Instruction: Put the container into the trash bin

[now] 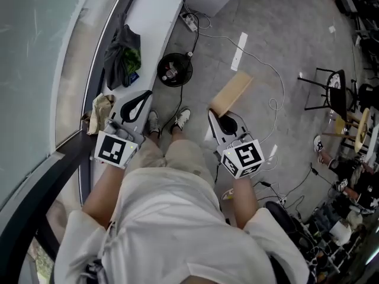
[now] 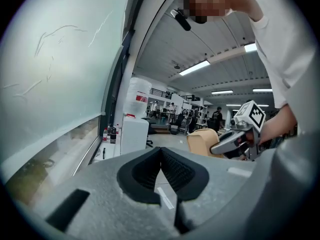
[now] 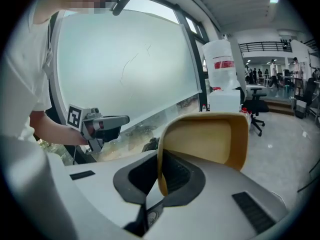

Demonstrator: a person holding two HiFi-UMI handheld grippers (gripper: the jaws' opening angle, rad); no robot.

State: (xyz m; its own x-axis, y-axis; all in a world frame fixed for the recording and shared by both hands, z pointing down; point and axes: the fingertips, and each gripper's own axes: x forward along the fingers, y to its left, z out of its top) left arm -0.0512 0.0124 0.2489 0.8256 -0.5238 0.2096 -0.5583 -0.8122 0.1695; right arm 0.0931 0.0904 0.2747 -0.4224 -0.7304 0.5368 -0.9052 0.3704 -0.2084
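A tan, open container (image 1: 232, 92) hangs over the grey floor, and my right gripper (image 1: 218, 118) is shut on its rim. In the right gripper view the container's (image 3: 205, 139) thin edge runs down between the black pads of that gripper (image 3: 160, 169). A round black trash bin (image 1: 174, 70) stands on the floor to the upper left of the container, close to the white ledge. My left gripper (image 1: 142, 99) is held over the ledge's edge, left of the bin; its pads (image 2: 161, 151) meet at the tip with nothing between them.
A white window ledge (image 1: 151, 22) carries a dark bag (image 1: 121, 55) and a crumpled paper bag (image 1: 99, 112). A power strip (image 1: 189, 21) and cables lie on the floor. The person's shoes (image 1: 182, 118) are below the bin. A black stool (image 1: 331, 90) stands at the right.
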